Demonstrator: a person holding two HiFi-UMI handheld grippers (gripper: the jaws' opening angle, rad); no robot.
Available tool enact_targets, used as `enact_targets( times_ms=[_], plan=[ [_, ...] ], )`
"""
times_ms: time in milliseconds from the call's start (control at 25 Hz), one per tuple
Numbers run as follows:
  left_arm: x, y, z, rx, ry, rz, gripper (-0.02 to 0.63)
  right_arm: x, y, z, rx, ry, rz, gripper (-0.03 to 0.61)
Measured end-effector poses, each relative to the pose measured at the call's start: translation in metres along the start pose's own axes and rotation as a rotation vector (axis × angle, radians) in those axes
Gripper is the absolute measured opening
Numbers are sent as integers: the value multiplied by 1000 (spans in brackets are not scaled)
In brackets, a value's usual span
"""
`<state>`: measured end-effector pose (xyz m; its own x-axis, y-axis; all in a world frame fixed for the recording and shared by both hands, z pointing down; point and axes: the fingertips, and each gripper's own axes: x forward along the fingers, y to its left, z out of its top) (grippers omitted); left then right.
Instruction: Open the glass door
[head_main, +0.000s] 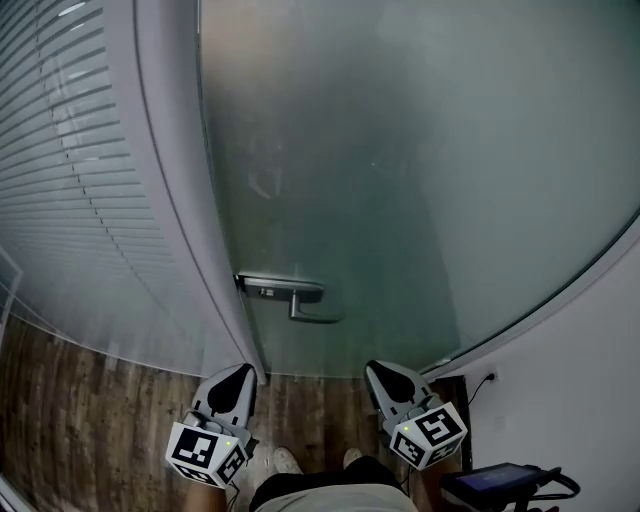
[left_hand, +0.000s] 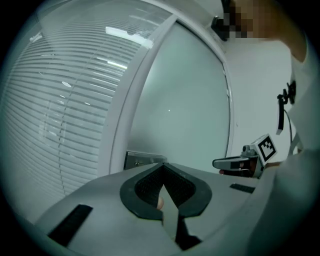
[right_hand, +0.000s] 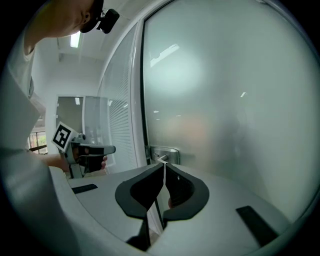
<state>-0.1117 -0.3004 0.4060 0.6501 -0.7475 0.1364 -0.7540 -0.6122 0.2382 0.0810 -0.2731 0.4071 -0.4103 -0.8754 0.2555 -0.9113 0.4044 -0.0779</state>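
Observation:
The frosted glass door (head_main: 400, 180) stands shut in front of me, with a metal lever handle (head_main: 295, 292) at its left edge. My left gripper (head_main: 243, 370) is low and short of the door, below and slightly left of the handle, its jaws shut on nothing. My right gripper (head_main: 373, 368) is beside it, below and right of the handle, also shut and empty. In the left gripper view the handle (left_hand: 142, 159) shows just beyond the closed tips (left_hand: 163, 166). In the right gripper view the handle plate (right_hand: 165, 154) lies straight ahead of the tips (right_hand: 164, 164).
A white door frame (head_main: 170, 180) and a glass panel with slatted blinds (head_main: 70, 180) stand left of the door. A white wall (head_main: 580, 370) with a socket and cable (head_main: 490, 378) is at the right. Wood floor (head_main: 80, 400) lies below, with a dark device (head_main: 500, 480) at the bottom right.

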Motion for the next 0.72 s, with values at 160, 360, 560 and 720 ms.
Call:
enact_targets(
  times_ms=[160,360,560,720],
  plan=[
    [7,4,-5,8,33,41,-1,20,-5,-8,17,28,83,3],
    [20,-3,-5,22,66,138,-1,45,-26,-13,46,32,180,3],
    [64,-24,-31,7,86,193,0,72,-60,-32,42,62,299,6],
    [68,-26,-21,-2,87,231,0,80,-52,-26,-2,105,389,58]
  ],
)
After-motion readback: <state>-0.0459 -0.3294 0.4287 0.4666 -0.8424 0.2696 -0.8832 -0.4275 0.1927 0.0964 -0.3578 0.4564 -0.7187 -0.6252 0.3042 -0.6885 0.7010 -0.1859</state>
